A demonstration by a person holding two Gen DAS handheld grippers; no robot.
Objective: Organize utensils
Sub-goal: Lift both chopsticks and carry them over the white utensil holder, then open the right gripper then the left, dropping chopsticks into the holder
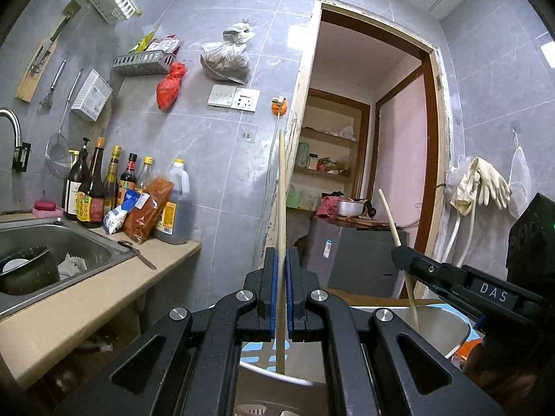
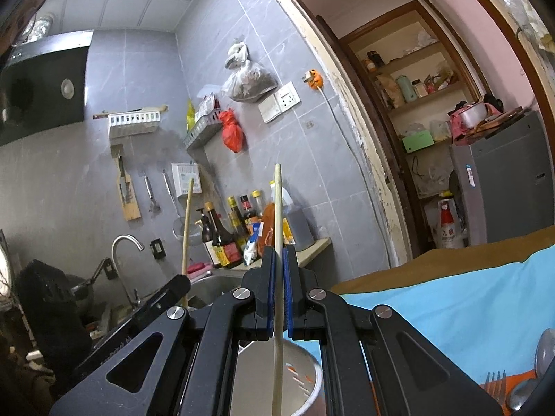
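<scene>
In the left wrist view my left gripper [image 1: 281, 253] is shut on a pale wooden chopstick [image 1: 282, 180] that stands upright between the blue pads. Its lower end reaches down to a pale rim [image 1: 277, 378]. At the right, my right gripper [image 1: 399, 251] pinches a second chopstick [image 1: 389, 213] whose foot dips into a steel cup [image 1: 447, 326]. In the right wrist view my right gripper [image 2: 279, 251] is shut on that chopstick [image 2: 277, 208], above the steel cup [image 2: 308, 364]. The left gripper [image 2: 184, 279] shows at the left with its chopstick [image 2: 187, 222].
A fork [image 2: 494, 383] and a spoon [image 2: 545, 346] lie on the blue cloth [image 2: 451, 312] at the lower right. The sink [image 1: 52, 235], a tap [image 2: 121, 242] and several sauce bottles [image 1: 90, 187] line the counter [image 1: 86, 298] at the left. A doorway [image 1: 381, 138] opens behind.
</scene>
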